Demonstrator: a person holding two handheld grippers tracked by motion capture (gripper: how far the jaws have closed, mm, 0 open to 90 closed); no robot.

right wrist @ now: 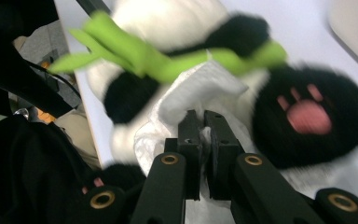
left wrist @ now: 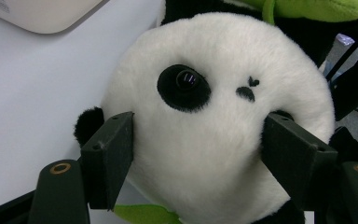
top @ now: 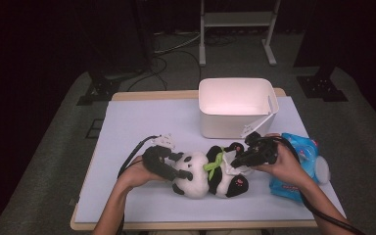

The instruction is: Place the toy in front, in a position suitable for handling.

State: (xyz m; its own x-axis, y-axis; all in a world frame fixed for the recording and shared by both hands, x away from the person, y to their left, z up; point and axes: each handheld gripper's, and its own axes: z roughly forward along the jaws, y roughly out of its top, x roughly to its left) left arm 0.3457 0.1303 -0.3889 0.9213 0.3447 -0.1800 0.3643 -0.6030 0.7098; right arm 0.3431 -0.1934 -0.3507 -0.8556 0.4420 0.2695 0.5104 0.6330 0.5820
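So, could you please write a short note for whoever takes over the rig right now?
Left gripper: jaws clamped on either side of the plush panda's head, holding it down on the table.
Right gripper: shut on a white wipe pressed to the panda's belly, below its green scarf.
Things: the panda lies on its back at the front of the table; the white bin stands behind it; the blue wipes pack lies on the table by the right hand.
Done: wipe in the jaws and on the toy.
Left: probably finish wiping, then put the wipe away.
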